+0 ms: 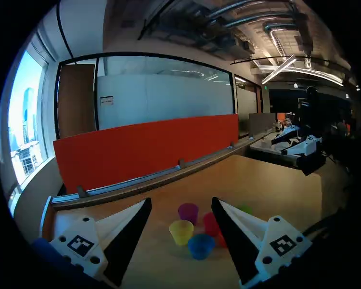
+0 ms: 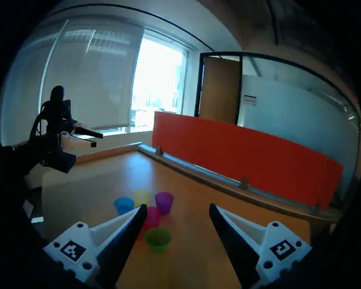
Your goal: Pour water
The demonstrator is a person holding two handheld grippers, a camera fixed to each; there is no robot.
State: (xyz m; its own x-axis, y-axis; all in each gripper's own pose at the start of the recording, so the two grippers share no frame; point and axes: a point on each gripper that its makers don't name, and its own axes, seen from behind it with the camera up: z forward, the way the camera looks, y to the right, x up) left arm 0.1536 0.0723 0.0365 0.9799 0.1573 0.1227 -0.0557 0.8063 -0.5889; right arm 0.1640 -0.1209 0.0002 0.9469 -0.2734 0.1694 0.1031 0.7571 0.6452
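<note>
Jaws: your left gripper (image 1: pixel 181 200) and right gripper (image 2: pixel 177 206) both stood wide, empty.
Cups (image 1: pixel 181 231): clustered near the orange divider (image 1: pixel 147 144).
Risk: they were tightly packed, so gripping one could have toppled its neighbours.

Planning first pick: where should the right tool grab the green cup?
Probably across its tapered wall just under the rim, coming in level from the side nearest the right tool: the green cup stands upright and closest, with the pink cup close behind it.
</note>
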